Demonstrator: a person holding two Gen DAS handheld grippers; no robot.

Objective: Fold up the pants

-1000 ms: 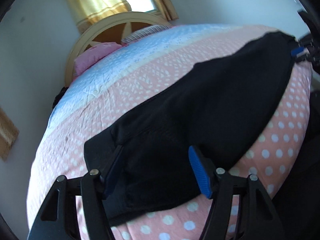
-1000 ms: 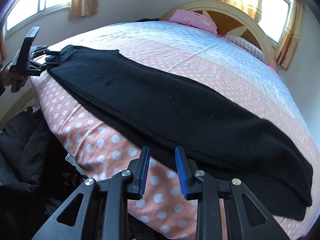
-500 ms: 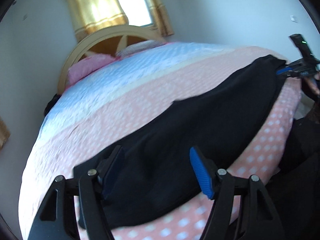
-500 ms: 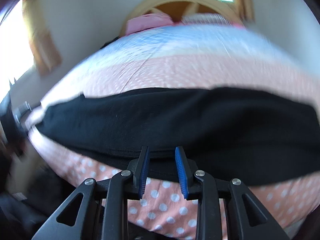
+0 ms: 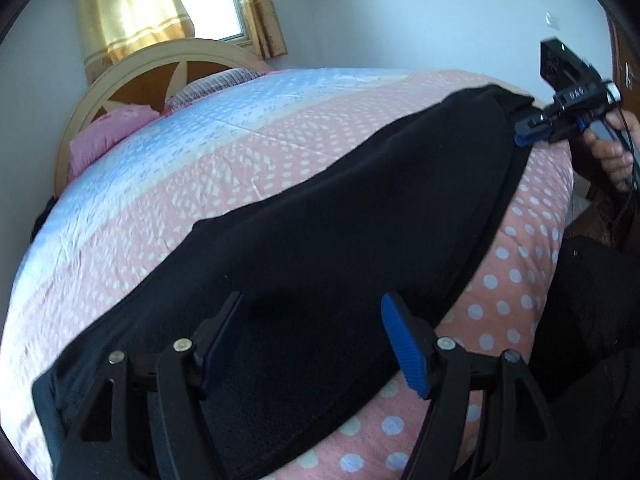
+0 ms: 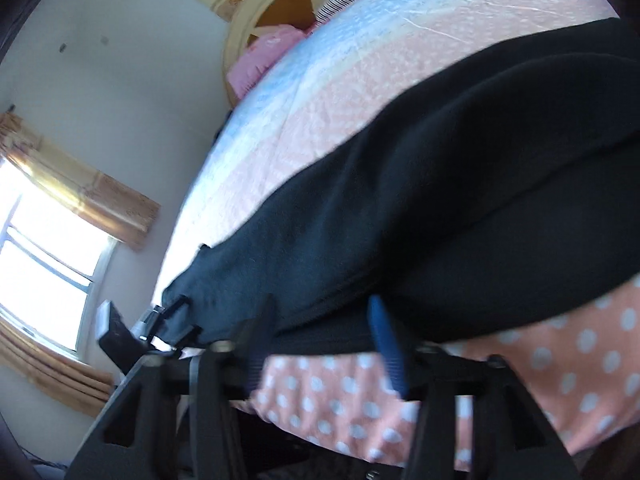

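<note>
Left wrist view looks along black pants point(image 5: 340, 240) laid lengthwise near the polka-dot front edge of a bed point(image 5: 224, 152), which wears a pink, cream and blue cover. The left gripper point(image 5: 316, 340) hangs above the near end of the pants with its blue-padded fingers point(image 5: 404, 344) spread wide, nothing between them. At the far end, toward the bed's right corner, the right gripper point(image 5: 532, 130) meets the cloth edge, a hand point(image 5: 612, 152) behind it on the grip; whether it pinches the cloth is hard to tell from here. A pink pillow point(image 5: 108, 136) lies at the round headboard point(image 5: 132, 76), under a curtained window point(image 5: 208, 0).

Right wrist view, blurred, shows that gripper point(image 6: 324, 344) with its jaws parted around the dark hem at the bed's edge, cloth lying between them, not clamped.
</note>
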